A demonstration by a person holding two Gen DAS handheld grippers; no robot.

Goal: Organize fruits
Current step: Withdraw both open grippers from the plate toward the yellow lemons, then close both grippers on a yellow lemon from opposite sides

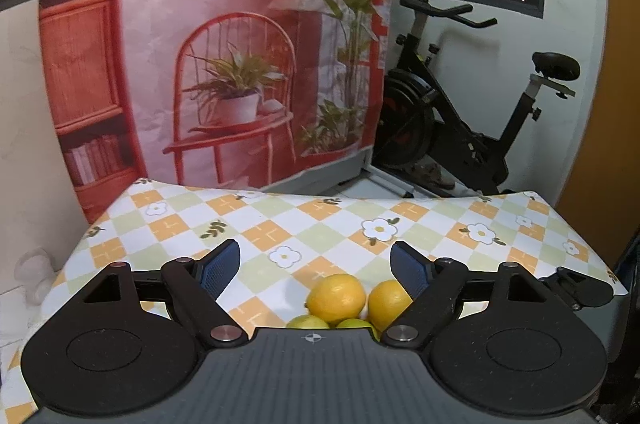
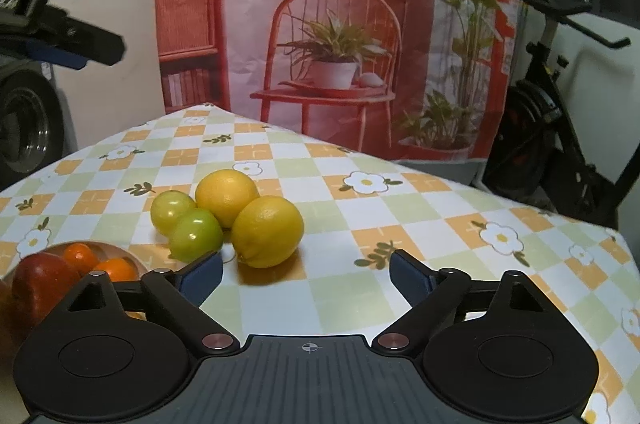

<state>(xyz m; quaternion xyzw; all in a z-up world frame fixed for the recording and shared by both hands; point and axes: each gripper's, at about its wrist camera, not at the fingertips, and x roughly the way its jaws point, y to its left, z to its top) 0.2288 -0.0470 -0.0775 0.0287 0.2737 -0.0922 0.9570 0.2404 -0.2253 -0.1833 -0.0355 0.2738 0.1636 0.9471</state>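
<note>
Yellow lemons (image 2: 267, 231) touching green fruits (image 2: 195, 234) on checked surface (image 2: 420, 224), bowl (image 2: 132, 258) beside – left claw (image 1: 315, 266) wide, right claw (image 2: 306, 274) wide, both empty.

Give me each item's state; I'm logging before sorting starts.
Left gripper: open, empty.
Right gripper: open, empty.
Lemons: two, loose on cloth, touching.
Green fruits: two, loose beside lemons.
Bowl: holds oranges and a red fruit.
</note>
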